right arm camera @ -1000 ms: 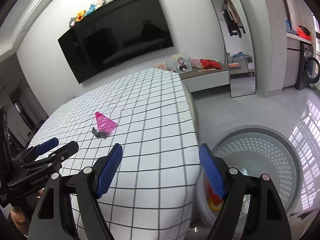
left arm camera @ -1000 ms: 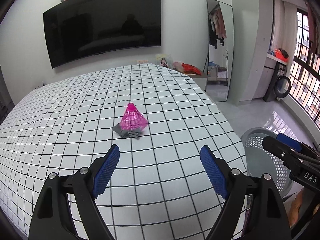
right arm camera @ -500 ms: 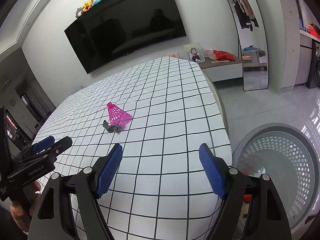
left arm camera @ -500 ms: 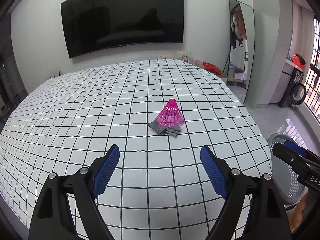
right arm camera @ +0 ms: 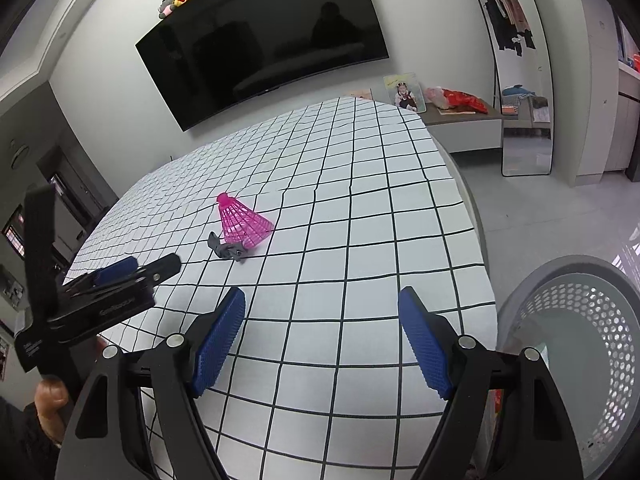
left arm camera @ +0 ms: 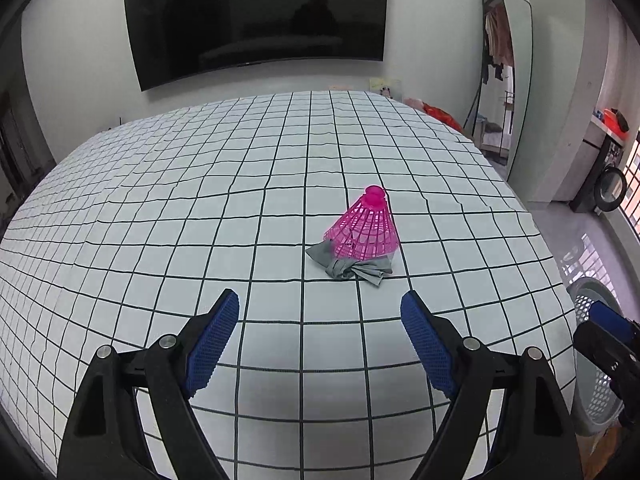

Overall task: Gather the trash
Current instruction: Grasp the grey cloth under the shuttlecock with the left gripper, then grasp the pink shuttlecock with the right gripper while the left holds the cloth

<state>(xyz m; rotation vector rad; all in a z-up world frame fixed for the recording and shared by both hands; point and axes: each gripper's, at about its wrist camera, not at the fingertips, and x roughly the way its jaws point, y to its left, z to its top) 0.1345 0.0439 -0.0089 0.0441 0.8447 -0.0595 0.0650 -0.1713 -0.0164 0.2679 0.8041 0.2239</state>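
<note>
A pink plastic shuttlecock (left arm camera: pixel 367 227) stands cork-up on the checked bed, over a crumpled grey scrap (left arm camera: pixel 350 266). Both also show in the right wrist view, the shuttlecock (right arm camera: pixel 242 224) and the scrap (right arm camera: pixel 228 249). My left gripper (left arm camera: pixel 320 338) is open and empty, low over the bed, just short of the scrap and slightly left of it. My right gripper (right arm camera: pixel 322 340) is open and empty above the bed's near right corner. A grey perforated basket (right arm camera: pixel 576 344) stands on the floor right of the bed.
The bed (left arm camera: pixel 200 216) has a white cover with a black grid. A large TV (left arm camera: pixel 256 20) hangs on the far wall. A tall mirror (left arm camera: pixel 506 76) leans at the right, beside a low shelf with a red bag (right arm camera: pixel 460 100).
My left gripper has moved forward and lower toward the shuttlecock, which now looks larger and right of centre. My right gripper has swung left from the basket over the bed corner.
</note>
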